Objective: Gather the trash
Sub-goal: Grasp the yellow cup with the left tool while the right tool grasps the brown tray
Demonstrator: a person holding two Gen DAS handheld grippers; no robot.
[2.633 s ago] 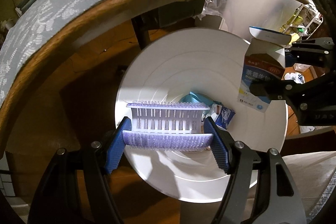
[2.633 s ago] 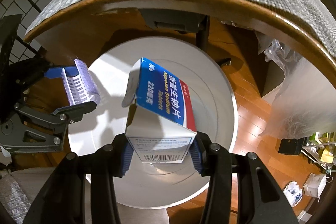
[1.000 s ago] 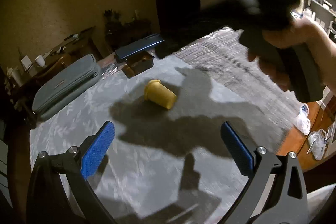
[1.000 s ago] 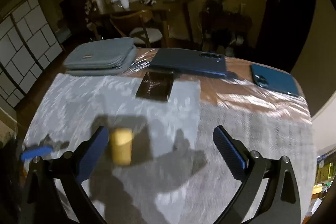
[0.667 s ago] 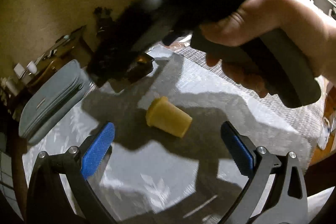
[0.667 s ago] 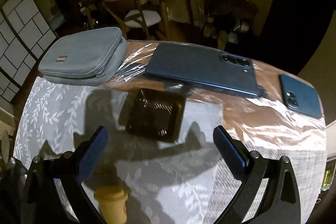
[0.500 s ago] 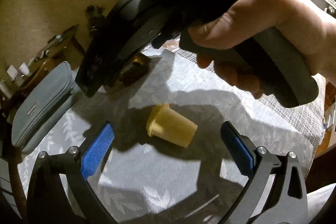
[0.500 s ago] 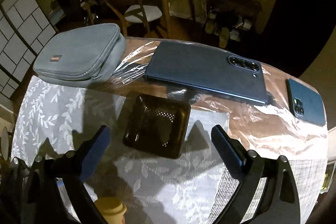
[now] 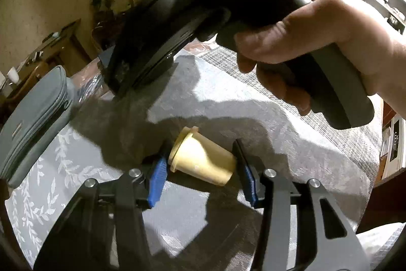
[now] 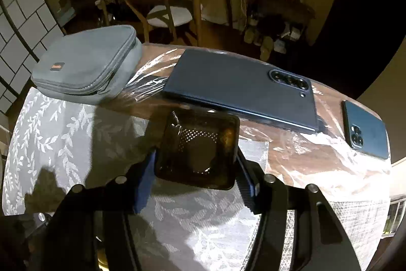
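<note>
A small yellow paper cup (image 9: 200, 159) lies on its side on the grey leaf-patterned tablecloth (image 9: 76, 182). My left gripper (image 9: 203, 169) is shut on it, one blue pad on the rim end and one on the base end. In the right wrist view a dark brown square plastic tray (image 10: 198, 133) sits between the pads of my right gripper (image 10: 195, 161). Its jaws are closing, and both pads touch the tray's sides. A hand (image 9: 317, 47) holding the right gripper fills the top of the left wrist view.
A grey zipped pouch (image 10: 86, 65) lies at the table's far left. A large dark blue phone (image 10: 241, 93) and a smaller one (image 10: 365, 128) lie on clear plastic film behind the tray. A wooden chair (image 10: 162, 9) and a desk stand beyond the table.
Both grippers came from the white bin, without the purple basket and the box, to the table. The left jaws shut on the yellow cup. The right jaws came in around the brown tray.
</note>
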